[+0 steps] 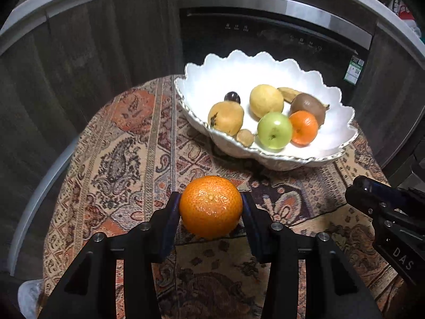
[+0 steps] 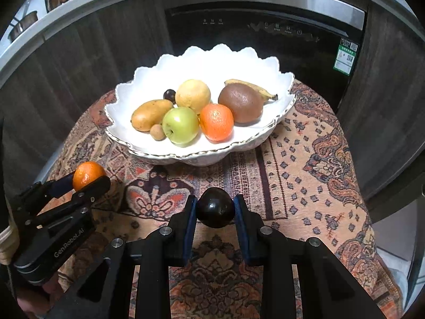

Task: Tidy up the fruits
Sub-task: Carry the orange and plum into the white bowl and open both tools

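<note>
Left tongs (image 1: pixel 211 207) are clamped on an orange (image 1: pixel 211 206); right tongs (image 2: pixel 215 210) are clamped on a dark plum (image 2: pixel 215 207). The white bowl (image 2: pixel 148 79) is seen straight ahead of both; the right tongs are judged slightly nearer to it.

Two black handheld grippers with blue-lined fingers

The left gripper (image 1: pixel 211 207) and right gripper (image 2: pixel 215 211) have angular black frames, silver round screws, and white lettering along their sides.

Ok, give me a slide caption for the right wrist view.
Right gripper holds a dark plum; left gripper holds an orange near the fruit bowl.
</note>
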`<action>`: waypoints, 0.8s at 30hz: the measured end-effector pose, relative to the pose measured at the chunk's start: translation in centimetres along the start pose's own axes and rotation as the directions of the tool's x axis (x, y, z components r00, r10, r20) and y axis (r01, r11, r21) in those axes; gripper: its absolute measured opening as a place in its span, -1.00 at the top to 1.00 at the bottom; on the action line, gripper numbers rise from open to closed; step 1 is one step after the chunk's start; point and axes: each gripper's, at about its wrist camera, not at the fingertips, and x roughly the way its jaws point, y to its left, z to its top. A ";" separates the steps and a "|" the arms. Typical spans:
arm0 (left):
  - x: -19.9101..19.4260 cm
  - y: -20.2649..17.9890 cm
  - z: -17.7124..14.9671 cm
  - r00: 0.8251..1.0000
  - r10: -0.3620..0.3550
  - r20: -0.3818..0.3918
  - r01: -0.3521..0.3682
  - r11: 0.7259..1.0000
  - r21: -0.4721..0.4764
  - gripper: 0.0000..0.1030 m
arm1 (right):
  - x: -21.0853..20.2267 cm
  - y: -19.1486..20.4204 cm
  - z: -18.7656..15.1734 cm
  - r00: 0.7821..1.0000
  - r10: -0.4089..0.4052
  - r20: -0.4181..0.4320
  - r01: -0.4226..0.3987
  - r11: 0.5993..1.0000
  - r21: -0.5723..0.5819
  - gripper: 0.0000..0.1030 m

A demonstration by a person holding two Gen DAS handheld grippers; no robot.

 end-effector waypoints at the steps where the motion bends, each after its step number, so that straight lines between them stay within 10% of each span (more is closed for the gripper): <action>1: -0.4 -0.1 0.2 1.000 -0.002 0.006 0.002 1.000 0.001 0.13 | -0.2 0.0 0.1 1.000 0.001 0.005 -0.001 1.000 0.000 0.44; 24: -2.7 -2.7 8.8 0.991 -0.041 0.126 0.032 0.997 0.073 0.13 | -2.9 -2.6 7.3 0.993 -0.002 0.115 0.002 1.000 -0.002 0.44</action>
